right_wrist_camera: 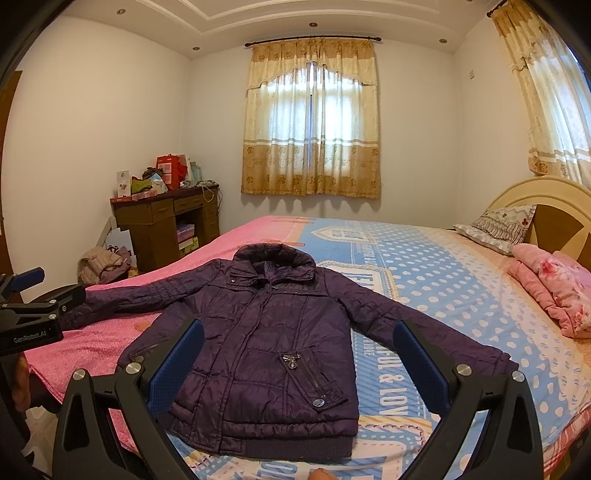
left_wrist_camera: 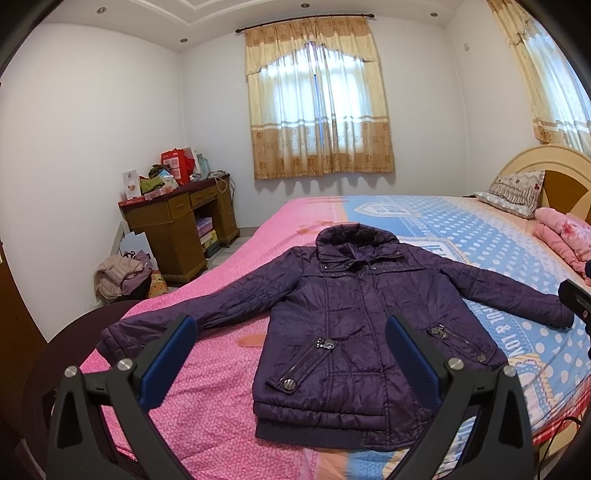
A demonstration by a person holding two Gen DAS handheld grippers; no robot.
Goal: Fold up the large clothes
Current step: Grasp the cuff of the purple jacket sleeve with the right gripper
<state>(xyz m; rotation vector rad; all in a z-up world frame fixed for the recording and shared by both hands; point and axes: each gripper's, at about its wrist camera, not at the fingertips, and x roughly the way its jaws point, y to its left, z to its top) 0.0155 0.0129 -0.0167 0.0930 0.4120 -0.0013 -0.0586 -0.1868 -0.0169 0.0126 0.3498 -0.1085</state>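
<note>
White walls (right_wrist_camera: 110, 110), stepped ceiling with recessed spotlights (right_wrist_camera: 313, 24). Curtained window (right_wrist_camera: 310, 122) at 12 o'clock, daylight glowing through yellow drapes; second curtain (right_wrist_camera: 546, 103) at 2 o'clock. Wooden desk (left_wrist_camera: 181, 225) at 10 o'clock, cluttered on top, clothes heap (left_wrist_camera: 122, 275) on the floor beside it. Cream headboard (right_wrist_camera: 535, 192) and pillow (right_wrist_camera: 498, 221) at 3 o'clock.

Both tools match: the left hand-held gripper (left_wrist_camera: 291, 363) and the right hand-held gripper (right_wrist_camera: 299, 365) each have black plastic frames, silver round screws and blue textured pads (right_wrist_camera: 177, 369). White "GenRobot.AI" lettering marks the left body.
</note>
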